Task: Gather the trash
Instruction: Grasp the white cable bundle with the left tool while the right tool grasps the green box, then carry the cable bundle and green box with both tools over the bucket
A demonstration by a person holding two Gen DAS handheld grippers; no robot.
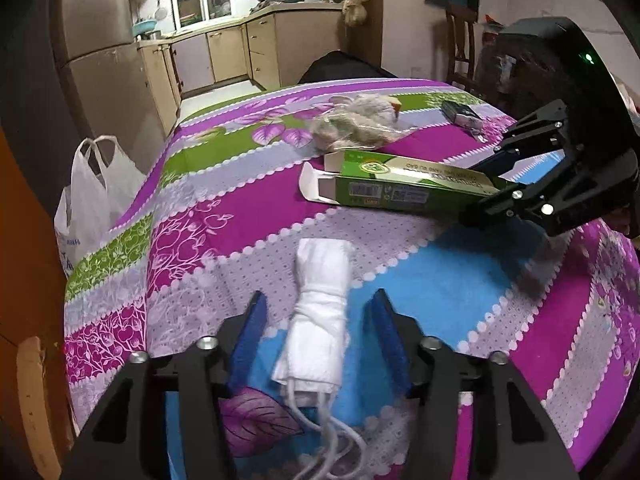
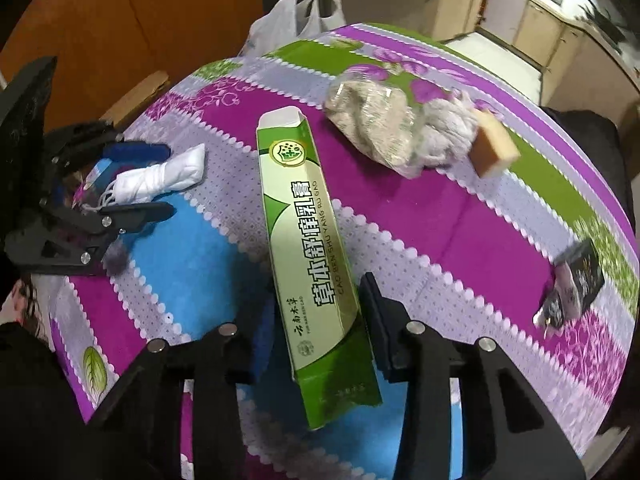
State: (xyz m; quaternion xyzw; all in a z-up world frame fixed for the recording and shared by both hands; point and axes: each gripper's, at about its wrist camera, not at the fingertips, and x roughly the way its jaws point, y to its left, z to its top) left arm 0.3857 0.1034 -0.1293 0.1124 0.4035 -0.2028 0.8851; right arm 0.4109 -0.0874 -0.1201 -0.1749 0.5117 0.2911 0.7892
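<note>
A rolled white face mask with loose ear loops lies on the patterned tablecloth between the fingers of my left gripper, which is open around it; it also shows in the right wrist view. My right gripper is shut on a long green toothpaste box, held at its near end with the open flap pointing away. In the left wrist view the box sits just above the cloth, with the right gripper at its right end.
A clear plastic bag of crumpled stuff with a tan sponge lies further back. A dark wrapper lies near the right table edge. A white carrier bag hangs off the table's left side. Kitchen cabinets stand behind.
</note>
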